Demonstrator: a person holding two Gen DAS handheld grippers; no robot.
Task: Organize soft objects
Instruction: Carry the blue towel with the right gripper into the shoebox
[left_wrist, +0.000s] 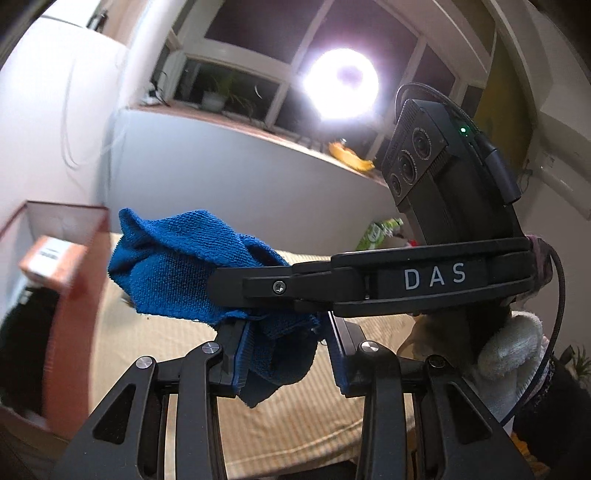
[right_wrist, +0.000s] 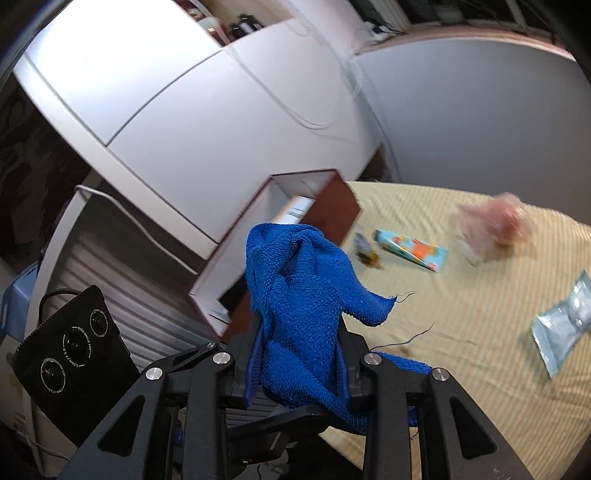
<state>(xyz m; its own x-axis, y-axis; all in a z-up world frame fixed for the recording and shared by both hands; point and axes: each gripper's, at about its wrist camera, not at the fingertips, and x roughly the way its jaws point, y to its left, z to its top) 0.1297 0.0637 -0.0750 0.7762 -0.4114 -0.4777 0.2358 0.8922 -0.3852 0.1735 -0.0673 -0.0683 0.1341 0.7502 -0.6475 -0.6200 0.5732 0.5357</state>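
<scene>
1. Sitting at the far left in both wrist views is a red-brown box (left_wrist: 79, 280) (right_wrist: 332, 210), open at the top, with a white carton inside and something dark lower down; to my eye it is the likely place for soft things.

2. Hanging in the air between box and bed is the blue towel (left_wrist: 173, 266) (right_wrist: 306, 302), bunched and crumpled, with both tools gripping it at once.

3. Pinching a lower fold of the towel is the left gripper (left_wrist: 284, 354); cloth is filling the gap against its left pad, while the right pad seems to be standing a little clear, so this hold looks partial.

4. Crossing just above, from the right side of the left view, is the right gripper (left_wrist: 236, 284) (right_wrist: 299, 365), its fingers pressed onto a thick wad of towel that is spilling out above and below them.

5. Lying on the striped beige bedspread (right_wrist: 461, 332) to the right are a pink fluffy thing (right_wrist: 495, 225), blurred, a turquoise packet (right_wrist: 412, 251) and a pale blue pouch (right_wrist: 565, 325).

6. Doing this step well probably means drawing the two grips apart so the cloth is opening flat, keeping both pinches firm, since the towel is limp and may be slipping from the looser left hold.

7. Watching the loose threads at the frayed edge is wise; they could be snagging on the linkage.
</scene>
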